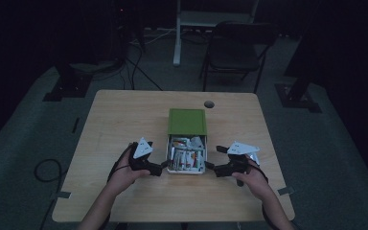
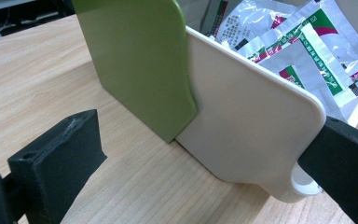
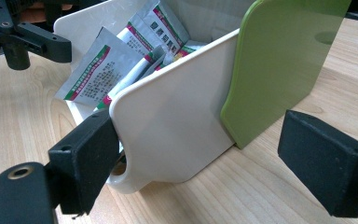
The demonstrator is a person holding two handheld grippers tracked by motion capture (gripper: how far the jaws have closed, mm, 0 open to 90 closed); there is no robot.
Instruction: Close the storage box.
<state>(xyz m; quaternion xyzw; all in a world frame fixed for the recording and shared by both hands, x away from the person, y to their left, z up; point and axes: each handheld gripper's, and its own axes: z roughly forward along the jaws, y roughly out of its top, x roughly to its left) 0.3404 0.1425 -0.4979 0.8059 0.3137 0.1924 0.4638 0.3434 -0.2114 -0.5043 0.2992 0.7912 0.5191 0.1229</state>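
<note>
1 white box (image 1: 187, 168) on 1 wooden table (image 1: 120, 120), with 1 green lid (image 1: 187, 120) slid halfway back. 2 grippers at work: left gripper (image 1: 164, 166), right gripper (image 1: 210, 166). Silver sachets (image 1: 188, 154) crowd the box, too overlapped for a firm count. 1 folding chair (image 1: 237, 48) sits beyond.

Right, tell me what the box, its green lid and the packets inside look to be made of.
White box: smooth moulded plastic, matte, with rounded corners and thin walls. Green lid: likely the same plastic, with an even colour and a soft sheen. Packets: probably foil or metallised film, silvery, crinkled and glinting, with printed labels.
</note>
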